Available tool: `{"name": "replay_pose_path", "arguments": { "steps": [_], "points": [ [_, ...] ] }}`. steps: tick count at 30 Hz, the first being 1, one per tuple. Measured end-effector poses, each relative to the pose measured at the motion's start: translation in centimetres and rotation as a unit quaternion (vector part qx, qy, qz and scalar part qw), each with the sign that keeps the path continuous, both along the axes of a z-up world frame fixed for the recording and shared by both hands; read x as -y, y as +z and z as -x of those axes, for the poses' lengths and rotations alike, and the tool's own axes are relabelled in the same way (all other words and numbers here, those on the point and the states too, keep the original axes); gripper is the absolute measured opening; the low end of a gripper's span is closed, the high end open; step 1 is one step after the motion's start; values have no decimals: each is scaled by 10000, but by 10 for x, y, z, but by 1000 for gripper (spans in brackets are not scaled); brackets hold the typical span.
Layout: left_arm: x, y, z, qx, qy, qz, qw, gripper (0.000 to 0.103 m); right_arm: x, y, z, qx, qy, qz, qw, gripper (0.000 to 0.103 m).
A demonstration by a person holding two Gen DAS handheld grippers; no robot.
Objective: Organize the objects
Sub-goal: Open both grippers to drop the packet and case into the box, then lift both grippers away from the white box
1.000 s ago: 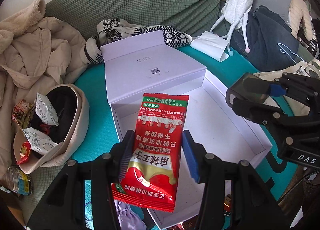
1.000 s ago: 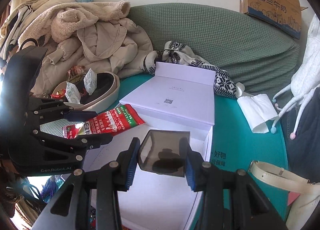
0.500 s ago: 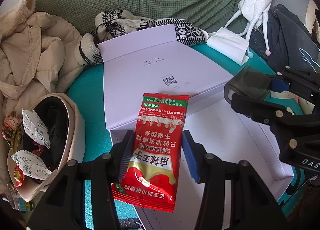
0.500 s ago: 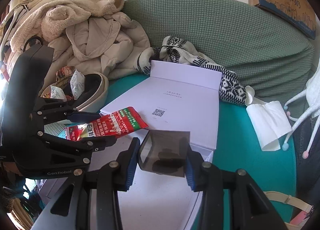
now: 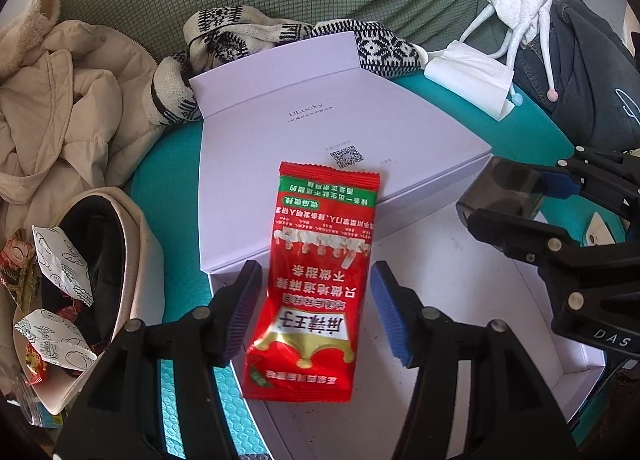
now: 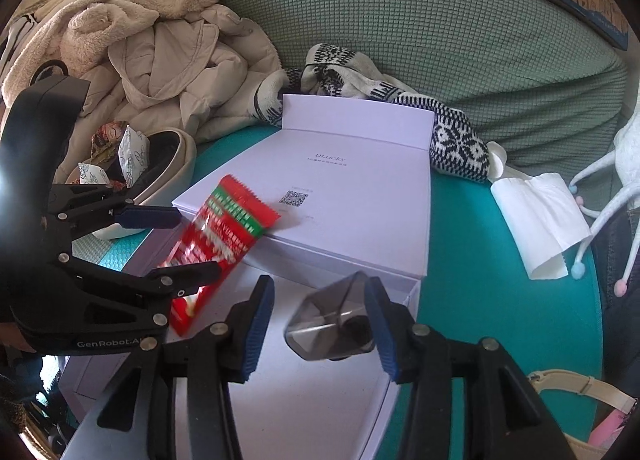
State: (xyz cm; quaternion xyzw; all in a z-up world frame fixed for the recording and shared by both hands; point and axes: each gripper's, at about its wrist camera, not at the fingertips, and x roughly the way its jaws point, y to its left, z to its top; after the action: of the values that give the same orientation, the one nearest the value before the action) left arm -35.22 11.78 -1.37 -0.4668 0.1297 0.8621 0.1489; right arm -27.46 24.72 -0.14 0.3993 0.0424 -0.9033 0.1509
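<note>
Both claws are letting go! The left claw (image 5: 316, 312) spreads, pads clear of the red snack packet (image 5: 316, 280), which tips against the lid's front edge inside the white box (image 6: 320, 400). The right claw (image 6: 320, 324) is opening around the smoky plastic cube (image 6: 332, 324) (mid-tumble, looks like). Risk: the leaning packet could slide flat and the cube could bounce toward the box's wall.

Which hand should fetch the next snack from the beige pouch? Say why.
Left. The left gripper, opening around the red packet, sits beside the pouch; the right gripper, opening around the dark plastic piece, is across the box from it.
</note>
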Motion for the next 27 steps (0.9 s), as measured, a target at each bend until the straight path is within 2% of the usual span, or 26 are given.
{"name": "replay_pose_path", "arguments": {
  "steps": [6,11,27],
  "points": [
    [2,7,-8,13,49,-8,10000,62,-2,9,-8,-7,-87,-119,9999,55],
    [1,24,-22,-93,-9,-42,9999,62,1,27,-23,-109,-118,-238,9996,55],
    [17,119,-93,-701,-8,-119,9975,62,15,99,-88,-479,-263,-385,9978,55]
  ]
}}
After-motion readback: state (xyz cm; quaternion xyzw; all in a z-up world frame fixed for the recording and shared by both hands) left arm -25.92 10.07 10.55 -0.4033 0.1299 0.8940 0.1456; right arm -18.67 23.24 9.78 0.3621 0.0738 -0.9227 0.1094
